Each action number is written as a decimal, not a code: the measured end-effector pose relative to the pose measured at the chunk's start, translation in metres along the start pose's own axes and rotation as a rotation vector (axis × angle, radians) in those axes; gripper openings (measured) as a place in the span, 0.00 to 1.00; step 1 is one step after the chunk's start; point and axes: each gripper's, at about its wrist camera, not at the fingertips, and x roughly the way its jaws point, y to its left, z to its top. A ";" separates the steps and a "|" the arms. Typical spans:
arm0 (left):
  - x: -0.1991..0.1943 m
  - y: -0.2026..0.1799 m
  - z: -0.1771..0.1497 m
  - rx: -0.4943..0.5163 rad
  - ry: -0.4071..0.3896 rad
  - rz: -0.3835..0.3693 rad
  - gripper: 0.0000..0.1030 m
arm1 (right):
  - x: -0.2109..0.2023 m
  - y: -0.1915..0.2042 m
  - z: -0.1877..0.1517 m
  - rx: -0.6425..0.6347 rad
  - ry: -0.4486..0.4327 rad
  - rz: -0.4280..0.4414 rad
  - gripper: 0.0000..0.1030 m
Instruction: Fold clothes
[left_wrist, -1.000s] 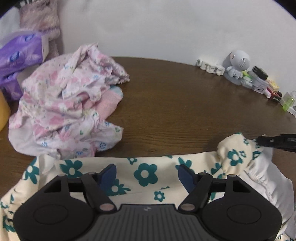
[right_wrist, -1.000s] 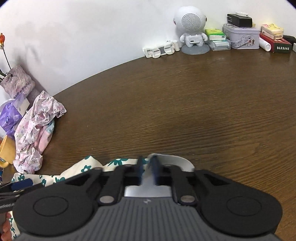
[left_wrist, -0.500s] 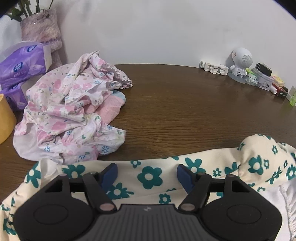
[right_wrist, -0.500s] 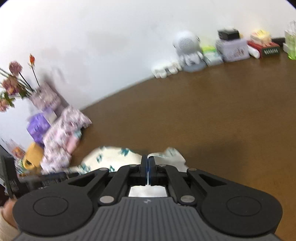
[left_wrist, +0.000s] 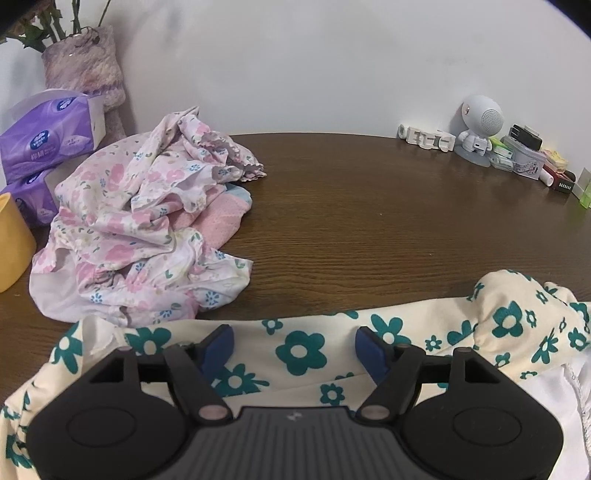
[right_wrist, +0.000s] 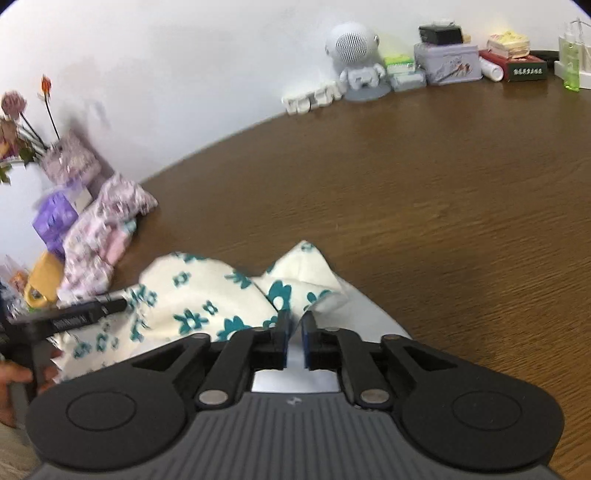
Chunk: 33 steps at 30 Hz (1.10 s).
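the cream cotton garment with teal flower print (left_wrist: 303, 350) lies on the dark brown wooden counter (left_wrist: 369, 221). the left claw (left_wrist: 295, 343) stands spread above it, gripping nothing. the right claw (right_wrist: 293, 332) is opening over the white lining, barely parted. risk: the released fold springs back, or drags toward the crumpled pink floral clothes pile (left_wrist: 147, 229).

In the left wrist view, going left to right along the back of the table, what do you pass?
Yellow cup → tissue packs → vase → pink clothes pile → white letter blocks → robot speaker → tin → green bottle.
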 end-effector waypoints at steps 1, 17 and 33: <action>0.000 0.000 0.000 0.000 0.000 -0.001 0.72 | -0.005 0.001 0.003 -0.001 -0.025 -0.009 0.24; -0.001 0.001 -0.003 -0.009 -0.018 -0.004 0.73 | 0.049 0.018 0.037 -0.077 0.066 -0.075 0.02; -0.002 0.003 -0.007 -0.004 -0.045 0.001 0.74 | 0.004 -0.027 0.021 0.117 -0.092 -0.163 0.23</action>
